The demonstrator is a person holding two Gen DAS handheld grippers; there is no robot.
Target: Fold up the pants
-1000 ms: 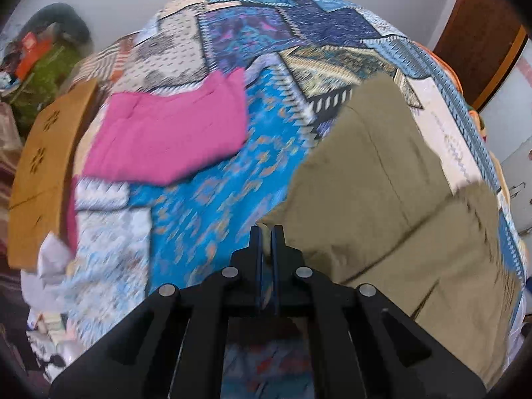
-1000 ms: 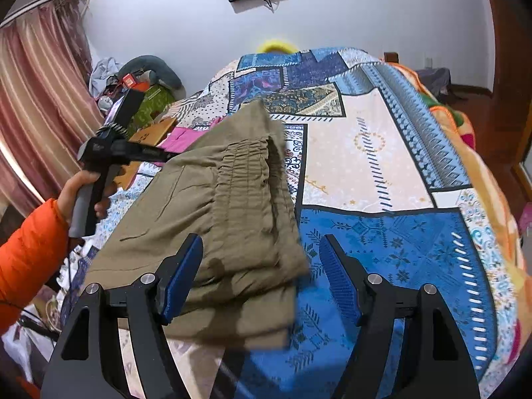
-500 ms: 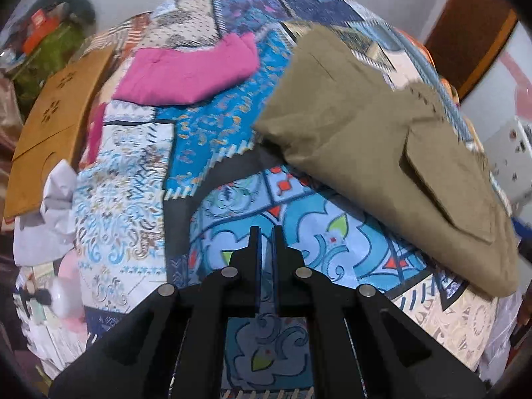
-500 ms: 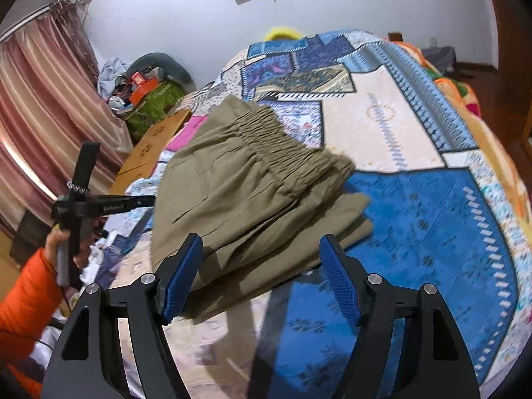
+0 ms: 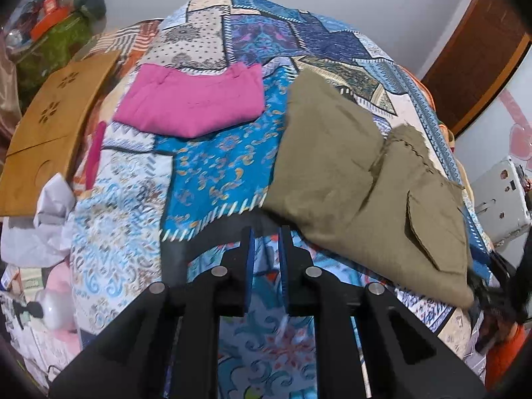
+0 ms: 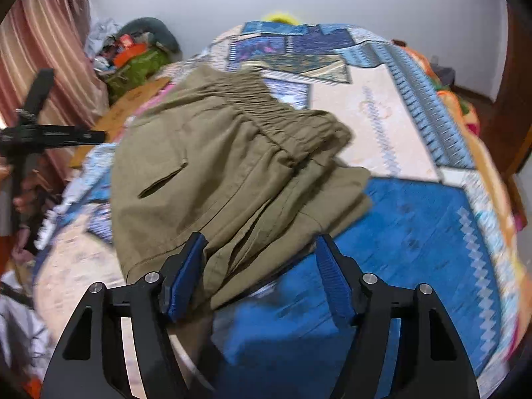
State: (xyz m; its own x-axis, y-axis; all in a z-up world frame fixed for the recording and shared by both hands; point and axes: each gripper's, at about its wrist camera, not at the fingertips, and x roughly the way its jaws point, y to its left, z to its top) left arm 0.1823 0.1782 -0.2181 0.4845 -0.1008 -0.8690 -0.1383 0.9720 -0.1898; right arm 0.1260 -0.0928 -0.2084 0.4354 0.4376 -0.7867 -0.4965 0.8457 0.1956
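Note:
The olive-green pants [image 6: 232,166] lie folded in a thick bundle on the patterned bedspread [image 6: 415,232], elastic waistband on top at the far side. In the left wrist view the pants [image 5: 359,179] lie to the right, a flapped pocket facing up. My right gripper [image 6: 259,259] is open and empty, its blue-padded fingers just at the bundle's near edge. My left gripper [image 5: 266,239] stands slightly open with a narrow gap and holds nothing, just off the pants' near left corner.
Folded pink pants [image 5: 193,103] lie on the bedspread [image 5: 212,166] farther back left. A wooden board [image 5: 50,126] leans at the bed's left edge. White crumpled cloth [image 5: 43,219] and clutter lie left. A curtain [image 6: 43,53] and piled bags [image 6: 133,56] stand beyond the bed.
My left gripper's fingers have parted a little and it has drawn back off the pants' corner. My right gripper has moved closer to the bundle's near edge, staying open.

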